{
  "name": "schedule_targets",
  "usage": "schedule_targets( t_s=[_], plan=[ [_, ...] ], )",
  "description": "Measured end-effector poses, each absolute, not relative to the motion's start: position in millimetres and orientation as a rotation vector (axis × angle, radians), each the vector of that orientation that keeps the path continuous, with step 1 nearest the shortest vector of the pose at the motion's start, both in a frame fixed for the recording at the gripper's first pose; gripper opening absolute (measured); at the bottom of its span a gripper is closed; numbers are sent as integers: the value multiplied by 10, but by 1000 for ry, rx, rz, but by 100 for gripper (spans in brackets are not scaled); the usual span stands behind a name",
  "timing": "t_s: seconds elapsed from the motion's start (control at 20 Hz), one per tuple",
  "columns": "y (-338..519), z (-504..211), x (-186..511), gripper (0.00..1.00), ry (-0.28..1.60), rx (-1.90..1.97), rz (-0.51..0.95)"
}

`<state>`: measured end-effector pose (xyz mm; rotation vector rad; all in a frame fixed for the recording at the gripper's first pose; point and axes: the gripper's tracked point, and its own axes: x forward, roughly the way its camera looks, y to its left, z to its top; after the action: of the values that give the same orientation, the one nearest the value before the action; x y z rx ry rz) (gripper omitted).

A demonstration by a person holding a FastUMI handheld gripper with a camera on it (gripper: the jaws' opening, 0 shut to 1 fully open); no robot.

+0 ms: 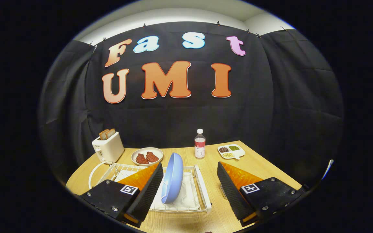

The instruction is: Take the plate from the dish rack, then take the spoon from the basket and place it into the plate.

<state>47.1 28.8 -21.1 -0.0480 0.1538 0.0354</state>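
**A:** Where's the plate?

**B:** The blue plate [173, 177] stands on edge in the white dish rack [202, 187], leaning a little, its hollow side turned toward the left finger. Its lower rim sits down among the rack's wires, so the exact slot is hard to make out.

**A:** And the gripper?

**B:** The gripper [189, 181] is spread wide. The plate stands between the fingers, close beside the left one and well apart from the right one. Whether the left finger actually touches the plate I cannot tell — the two overlap in this view. The right finger presses on nothing.

**A:** How much of the rack shows?

**B:** Only part. The left finger covers its near left corner, and the plate hides the wires behind it. The right rail and the front edge are plain to see.

**A:** The spoon, the basket?

**B:** I can't pick them out. Something pale peeks out just behind the right finger, too hidden to name.

**A:** What lies beyond?

**B:** On the wooden table [257, 165]: a cream toaster [108, 147] with two slices of bread [107, 133] standing up out of it, its cord [92, 173] looping toward the rack; a round dish [147, 156] with two reddish pieces on it, maybe meat — too small to be sure; a clear bottle [199, 144] with a white cap and a label; and a white divided tray [231, 151] holding dark, green and pale grains in separate compartments. The fingers cut off the table's near corners.
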Motion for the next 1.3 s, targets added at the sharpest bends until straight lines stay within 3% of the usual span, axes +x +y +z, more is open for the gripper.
schedule_targets(
  t_s=[0.8, 1.0, 1.1, 1.3],
  plan=[
    [628, -1093, 1208, 98, 484, -172, 26],
    [625, -1203, 1256, 68, 535, -173, 0],
    [605, -1199, 1276, 38, 538, -181, -18],
    [554, -1162, 1307, 26, 548, -147, -60]
  ],
)
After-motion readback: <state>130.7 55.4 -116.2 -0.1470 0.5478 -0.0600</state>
